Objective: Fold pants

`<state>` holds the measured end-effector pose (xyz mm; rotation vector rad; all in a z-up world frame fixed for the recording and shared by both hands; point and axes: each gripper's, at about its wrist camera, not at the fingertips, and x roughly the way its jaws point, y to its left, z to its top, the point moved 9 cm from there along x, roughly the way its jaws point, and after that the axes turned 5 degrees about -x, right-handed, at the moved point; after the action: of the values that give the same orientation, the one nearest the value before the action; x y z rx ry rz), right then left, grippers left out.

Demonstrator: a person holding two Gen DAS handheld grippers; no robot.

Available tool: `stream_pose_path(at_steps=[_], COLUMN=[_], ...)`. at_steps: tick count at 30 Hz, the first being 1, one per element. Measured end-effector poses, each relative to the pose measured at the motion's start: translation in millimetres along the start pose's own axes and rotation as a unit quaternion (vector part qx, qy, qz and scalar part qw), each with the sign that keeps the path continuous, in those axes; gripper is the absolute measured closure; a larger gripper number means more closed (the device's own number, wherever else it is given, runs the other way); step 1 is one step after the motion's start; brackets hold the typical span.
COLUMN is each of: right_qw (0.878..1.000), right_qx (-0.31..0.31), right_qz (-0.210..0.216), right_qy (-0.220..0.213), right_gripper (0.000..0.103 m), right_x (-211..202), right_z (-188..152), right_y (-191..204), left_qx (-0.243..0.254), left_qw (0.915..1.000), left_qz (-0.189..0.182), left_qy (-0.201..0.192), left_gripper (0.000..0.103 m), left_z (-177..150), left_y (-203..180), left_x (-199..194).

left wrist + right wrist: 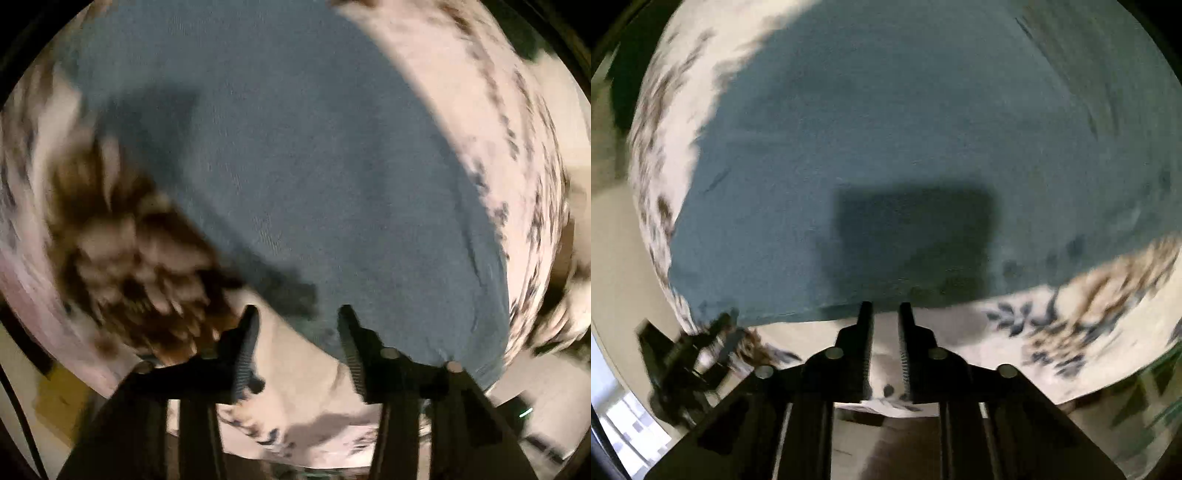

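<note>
Blue-grey pants [314,166] lie spread flat across a white cloth printed with dark leaves and brown flowers [498,122], filling most of both wrist views. The surface under the cloth cannot be told from these pictures.

Left gripper [297,314] hangs over the pants' near edge with its fingers [247,332] released and parted; only bare printed cloth shows in the gap, and no fabric is pinched. That edge runs on a slant from upper left down to a rounded corner at lower right, just beside the right-hand finger. A large brown flower print [140,258], blurred, sits to the left of the fingers, partly tucked under the pants' edge.

Right gripper [886,308] hovers at another straight edge of the pants, its fingers [866,332] narrowly apart with white cloth visible between them and nothing grasped. Its square shadow falls on the fabric just beyond the fingertips. The left gripper appears blurred at the lower left of this view, at the pants' corner.

Open printed cloth borders the pants on the near side and along the outer sides in both views; the cloth's own rim curves away beyond that, with pale floor [613,258] past it.
</note>
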<state>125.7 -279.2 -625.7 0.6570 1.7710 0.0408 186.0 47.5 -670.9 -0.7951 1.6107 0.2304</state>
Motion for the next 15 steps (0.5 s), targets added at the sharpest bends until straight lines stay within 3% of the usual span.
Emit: stream_pose_path(at_steps=[2,4,7,9,13,15], right_qw=[0.999,0.994,0.981,0.970,0.951,0.942], right_qx=[-0.046,-0.089,-0.150,-0.184,-0.249,-0.277], right_qz=[-0.019,-0.043,-0.102,-0.141,-0.178,-0.188], right_qy=[-0.016,-0.045,-0.067,-0.069,-0.034,-0.018], right_gripper=[0.051,0.038,0.037,0.037,0.037,0.044], right_x=[-18.5,-36.1,-46.4,-45.0,-26.8,-16.9], right_z=[17.3,50.5,104.5,143.8,177.9,184.8], right_y=[17.3,45.5,75.1,85.9,81.6,81.8], left_qx=[0.063,0.112,0.139,0.148,0.146,0.143], left_qw=[0.9967,0.9885,0.9809,0.9792,0.9771,0.9764], left_qz=[0.024,0.052,0.078,0.084,0.100,0.107], left_qy=[-0.045,-0.087,-0.110,-0.110,-0.118,-0.122], left_gripper=[0.045,0.026,0.017,0.017,0.017,0.017], left_z=[13.3,31.0,59.3,76.4,106.9,118.5], left_y=[-25.3,-44.0,-48.3,-58.3,-69.1,-64.1], left_x=[-21.0,-34.7,-35.0,-24.4,-2.8,1.2])
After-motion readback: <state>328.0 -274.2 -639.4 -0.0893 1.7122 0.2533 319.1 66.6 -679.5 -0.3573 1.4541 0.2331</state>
